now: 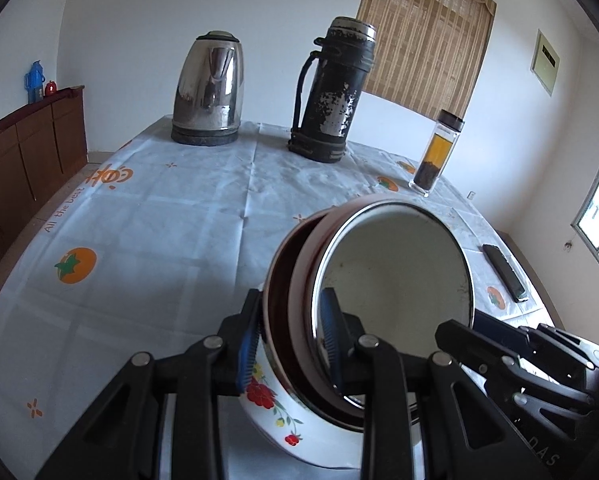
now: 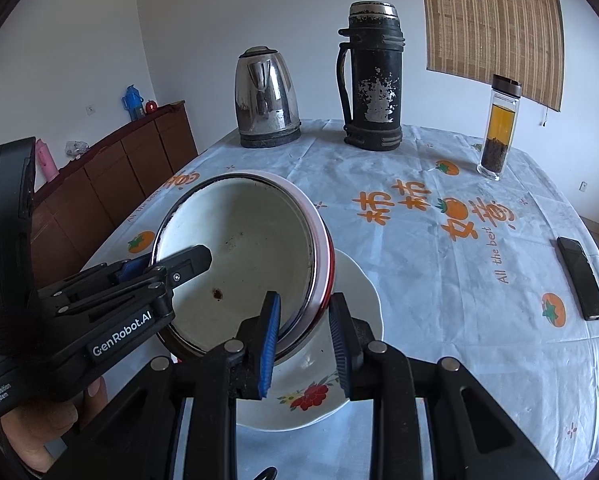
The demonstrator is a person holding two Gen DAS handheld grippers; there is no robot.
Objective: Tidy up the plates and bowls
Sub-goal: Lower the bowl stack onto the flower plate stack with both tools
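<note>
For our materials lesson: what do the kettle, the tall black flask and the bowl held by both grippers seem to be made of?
Kettle: polished steel, by its mirror-like reflections; the base looks like black plastic.
Black flask: probably painted metal, since paint has flaked off to bare silver patches.
Held bowl: likely enamelled metal, given its glossy off-white inside, thin metallic rim and small dark chips.
</note>
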